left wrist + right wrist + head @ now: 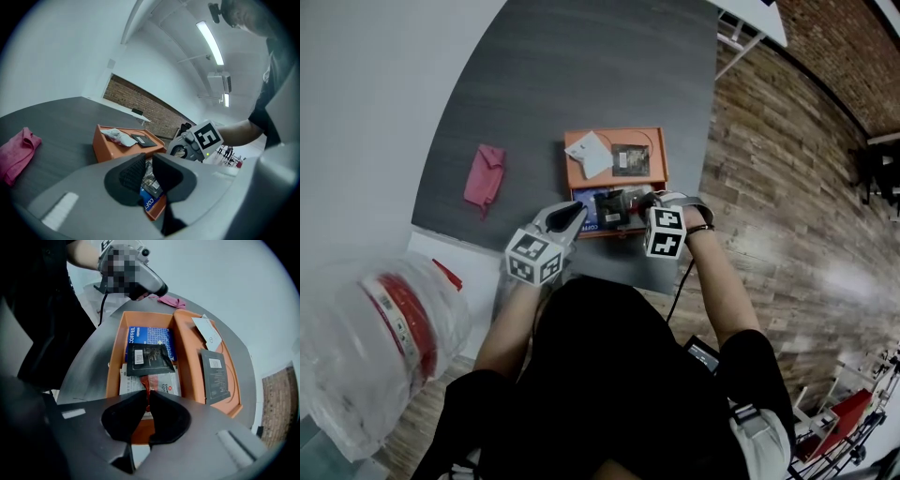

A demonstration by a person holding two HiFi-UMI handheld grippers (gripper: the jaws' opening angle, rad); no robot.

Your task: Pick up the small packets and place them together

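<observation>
At lower centre of the right gripper view, the right claw [146, 395] pinches a red-and-white packet [162, 384] in the orange tray's [112, 366] near compartment. Just beyond lie a black packet [149, 359] and a blue packet [151, 336]. The left claw [149, 162] stands slightly open and empty.

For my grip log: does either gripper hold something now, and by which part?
The right gripper pinches a red packet by its near end. The left gripper holds nothing; its jaws stand apart.

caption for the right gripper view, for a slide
Right gripper pinching a red-and-white packet in the orange tray, a black packet lying partly over it.
</observation>
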